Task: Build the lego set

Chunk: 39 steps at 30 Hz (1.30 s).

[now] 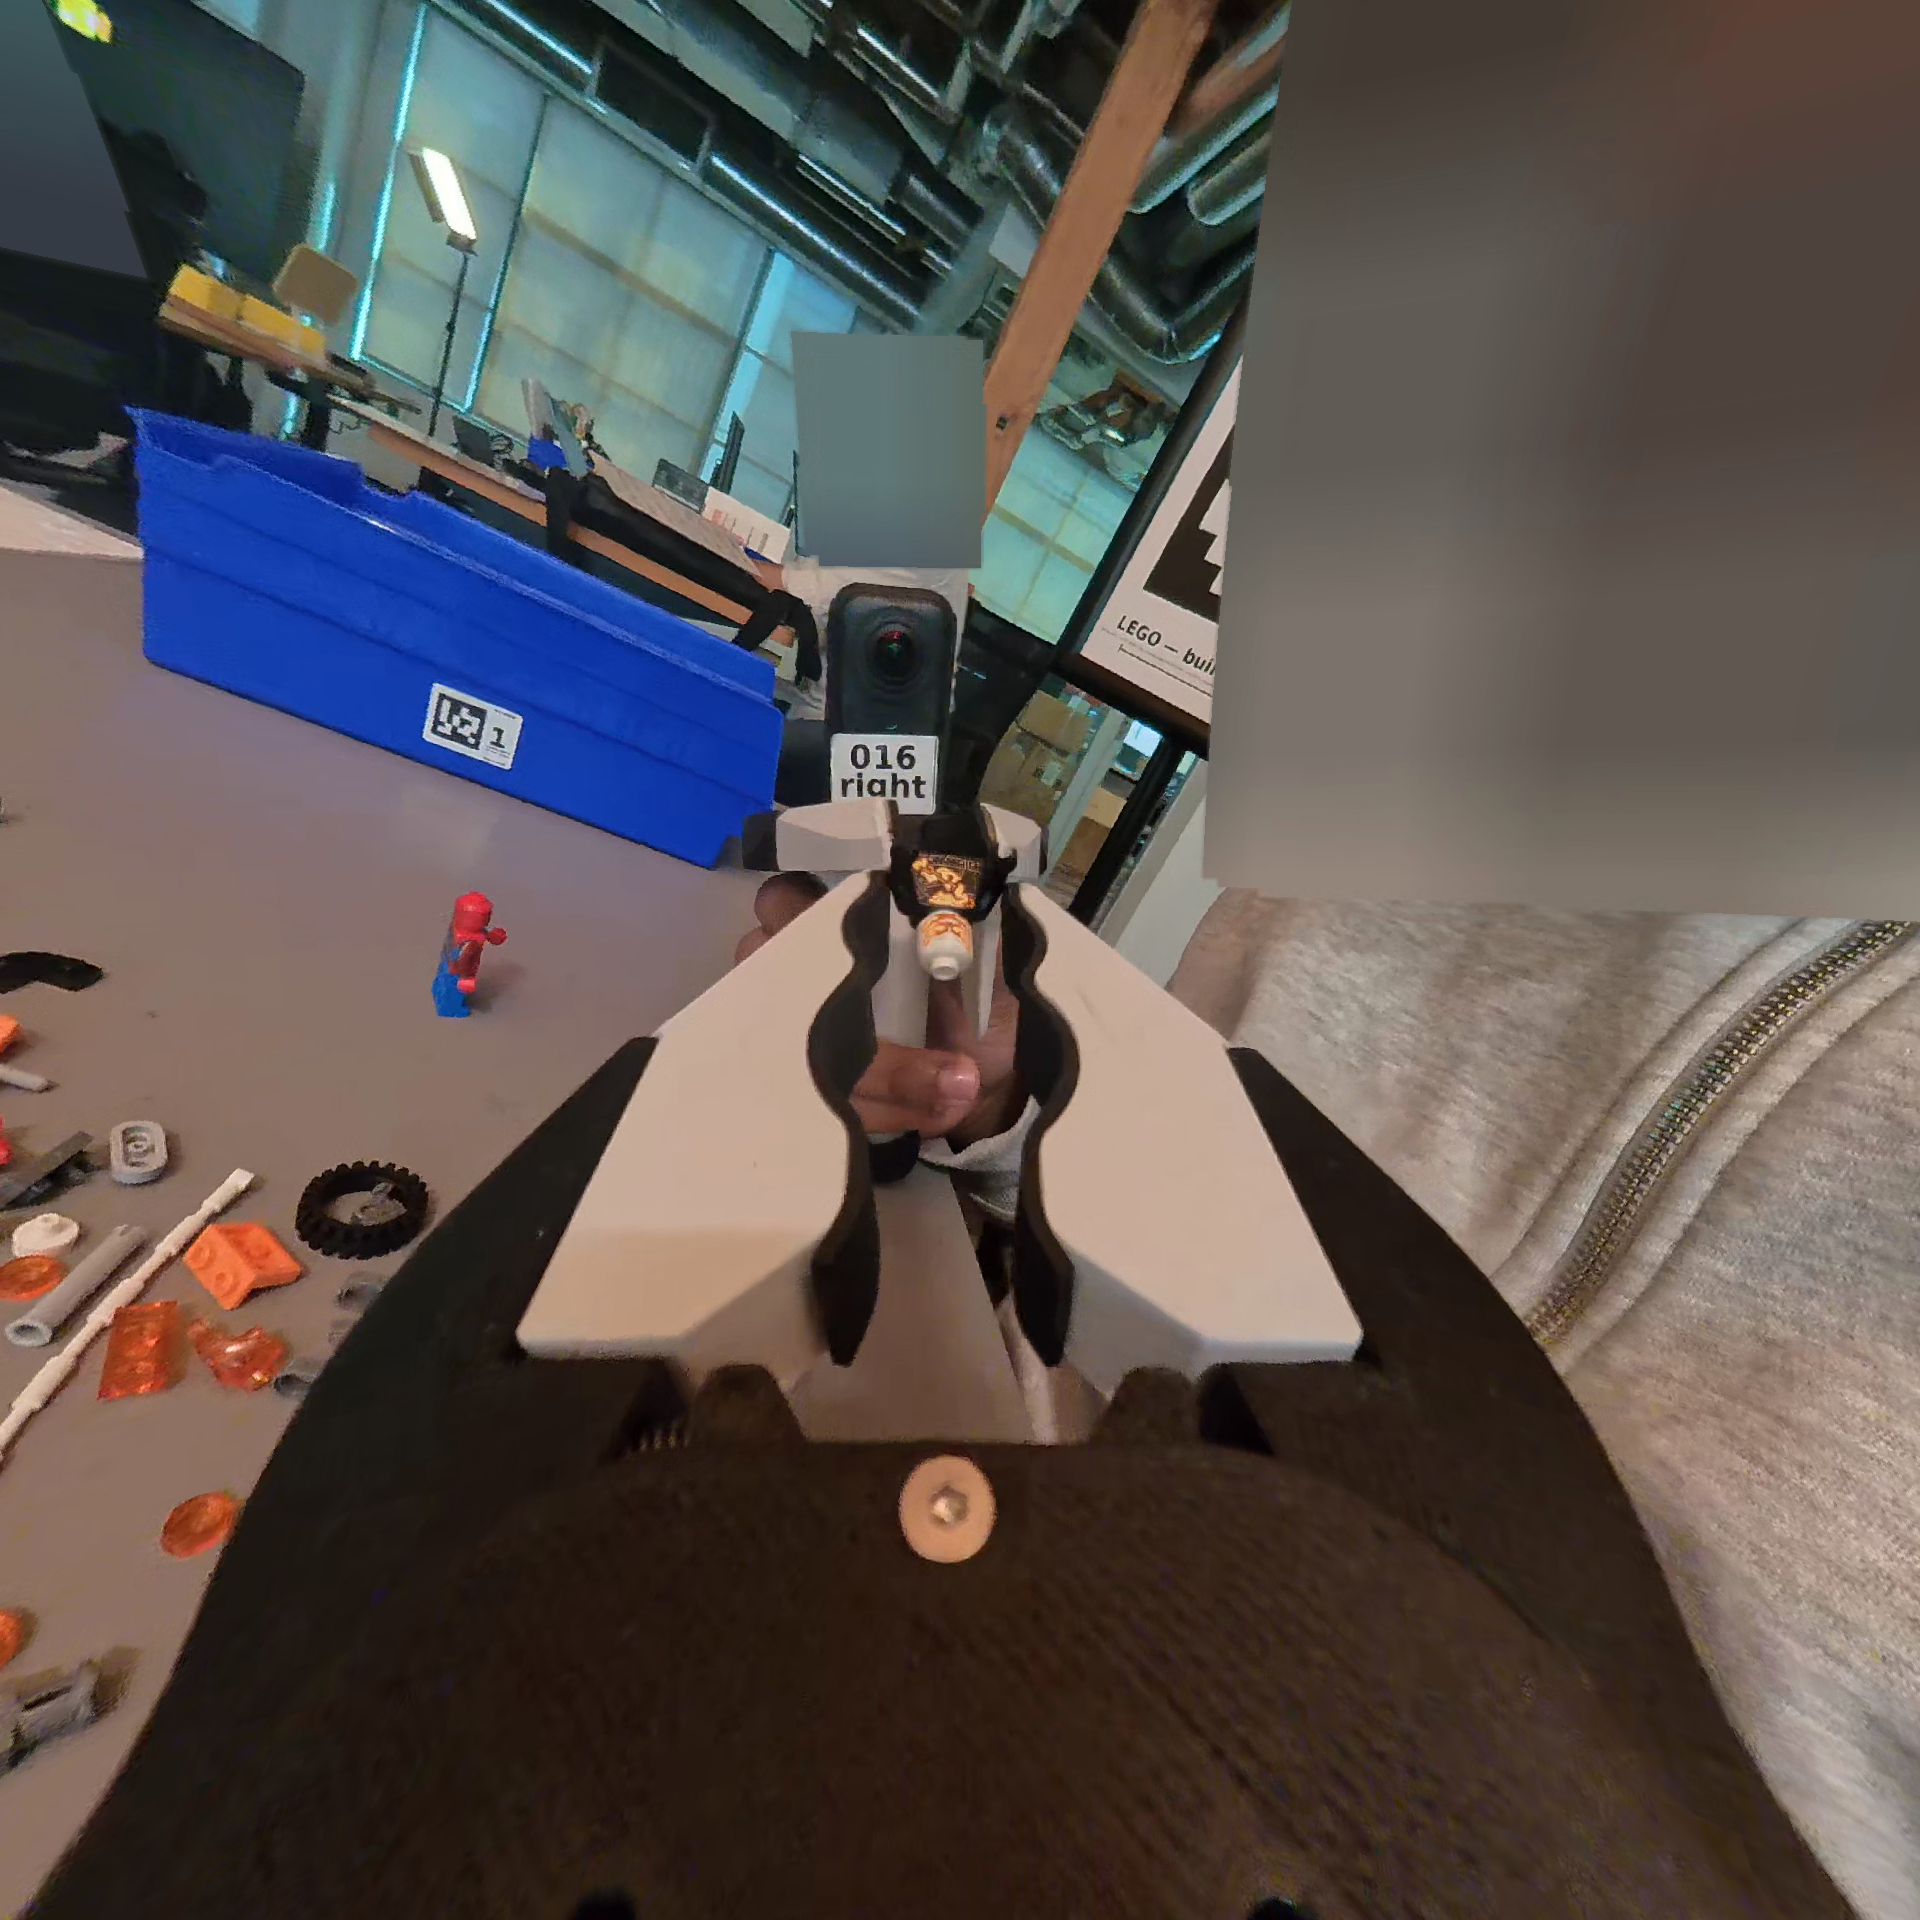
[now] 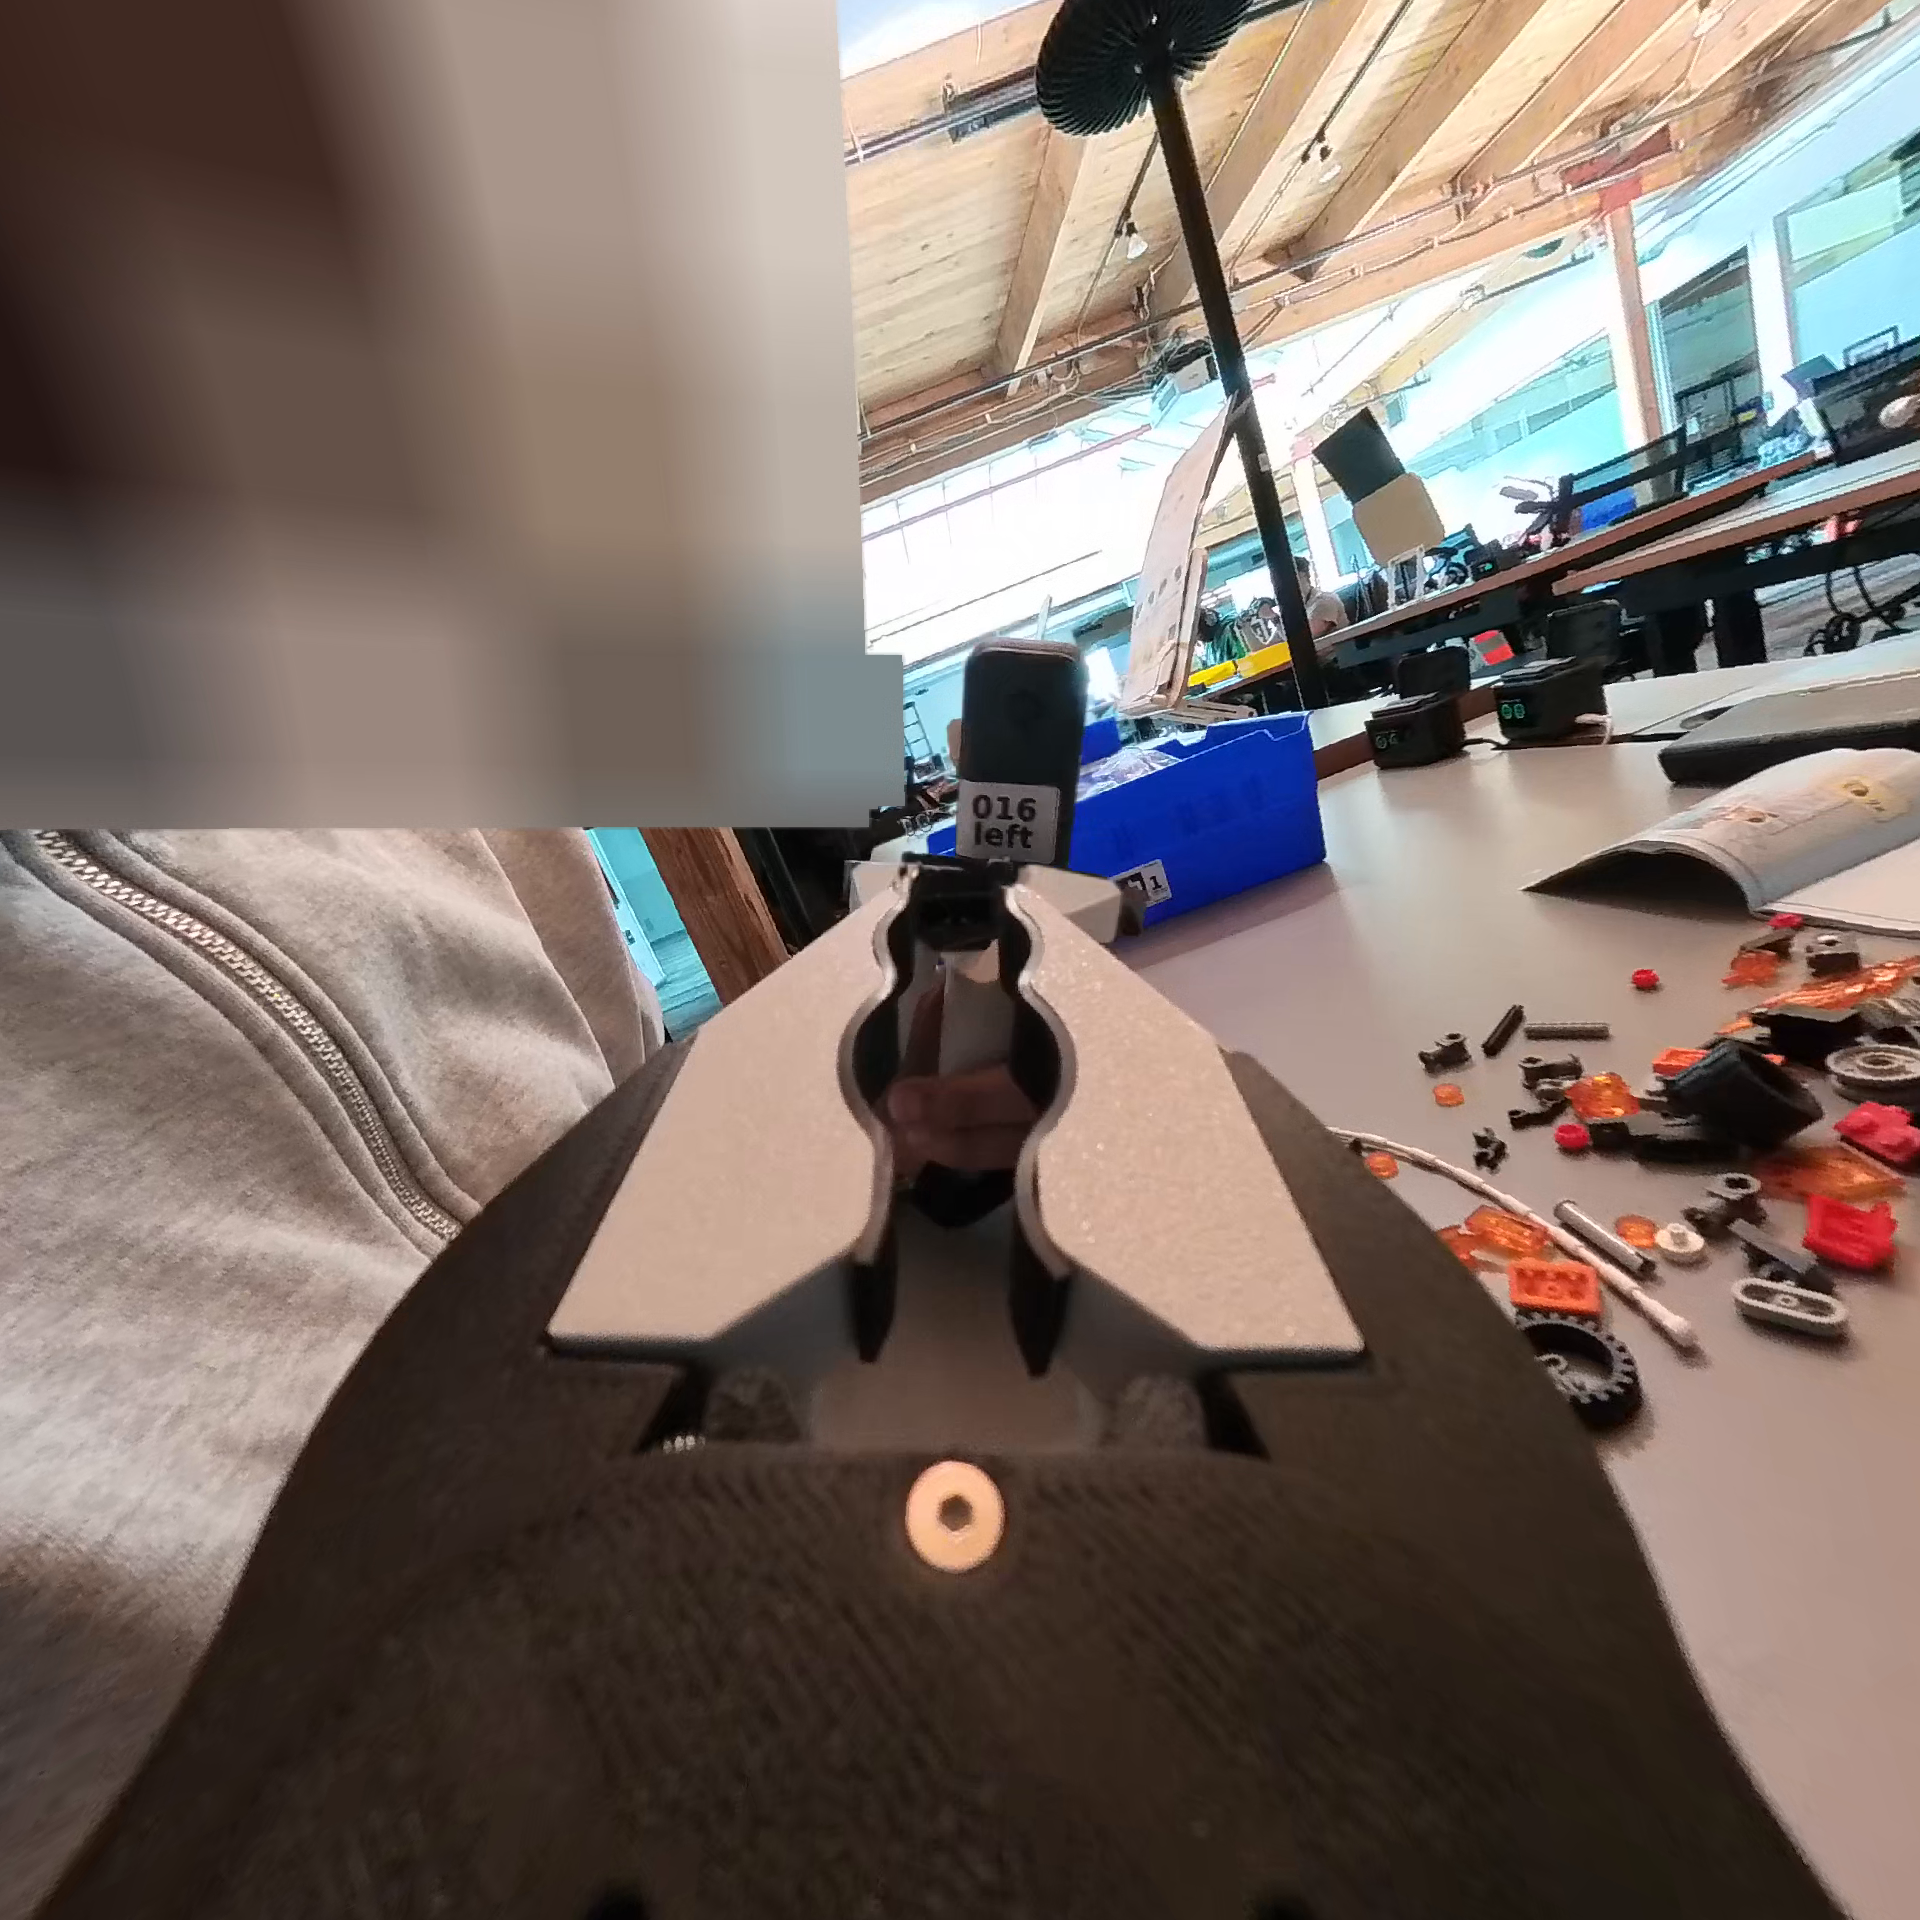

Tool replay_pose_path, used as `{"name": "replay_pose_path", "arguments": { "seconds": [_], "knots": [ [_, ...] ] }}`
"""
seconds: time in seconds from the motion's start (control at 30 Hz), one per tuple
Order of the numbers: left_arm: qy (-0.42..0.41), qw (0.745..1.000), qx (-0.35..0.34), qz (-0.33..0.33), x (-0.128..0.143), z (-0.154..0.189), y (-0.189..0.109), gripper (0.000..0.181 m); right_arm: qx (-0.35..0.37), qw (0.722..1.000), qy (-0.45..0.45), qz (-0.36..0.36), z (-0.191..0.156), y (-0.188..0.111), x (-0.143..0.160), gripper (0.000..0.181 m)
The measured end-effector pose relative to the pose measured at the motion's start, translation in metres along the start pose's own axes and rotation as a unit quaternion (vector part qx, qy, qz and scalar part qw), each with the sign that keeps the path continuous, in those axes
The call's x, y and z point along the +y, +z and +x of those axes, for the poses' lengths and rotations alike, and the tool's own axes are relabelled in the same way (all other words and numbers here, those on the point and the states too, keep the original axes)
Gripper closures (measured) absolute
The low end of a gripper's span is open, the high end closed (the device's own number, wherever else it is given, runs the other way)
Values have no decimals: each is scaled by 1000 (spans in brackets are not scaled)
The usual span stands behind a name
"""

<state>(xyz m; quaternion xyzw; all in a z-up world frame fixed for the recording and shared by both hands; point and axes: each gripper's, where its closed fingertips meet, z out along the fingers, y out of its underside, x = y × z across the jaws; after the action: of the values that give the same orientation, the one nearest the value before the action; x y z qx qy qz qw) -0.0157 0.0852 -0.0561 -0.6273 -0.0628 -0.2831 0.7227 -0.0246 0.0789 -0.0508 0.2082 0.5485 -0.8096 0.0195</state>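
Left gripper (image 1: 940, 914) and right gripper (image 2: 951, 920) meet tip to tip above the worktop (image 1: 260, 831), together clenching one black minifigure (image 1: 948, 883); one red minifigure (image 1: 468, 951) stands far left.

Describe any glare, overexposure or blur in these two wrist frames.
Left wrist view: evenly lit, the blue bin and the minifigure torso at the tongs' tips sharp; loose parts at the lower left edge smear. Right wrist view: windows blown out white, booklet and scattered pieces soft toward the edge.
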Motion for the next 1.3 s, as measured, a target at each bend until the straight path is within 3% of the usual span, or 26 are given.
{"name": "replay_pose_path", "arguments": {
  "seconds": [0.93,1.3],
  "knots": [
    [6,1000,2,4,-2,2,-2,164,-9,1000,9,-1,-1,0,1,169],
    [-7,998,-45,47,-20,-15,-22,164,20,998,-8,66,7,-14,-21,161]
  ]
}}
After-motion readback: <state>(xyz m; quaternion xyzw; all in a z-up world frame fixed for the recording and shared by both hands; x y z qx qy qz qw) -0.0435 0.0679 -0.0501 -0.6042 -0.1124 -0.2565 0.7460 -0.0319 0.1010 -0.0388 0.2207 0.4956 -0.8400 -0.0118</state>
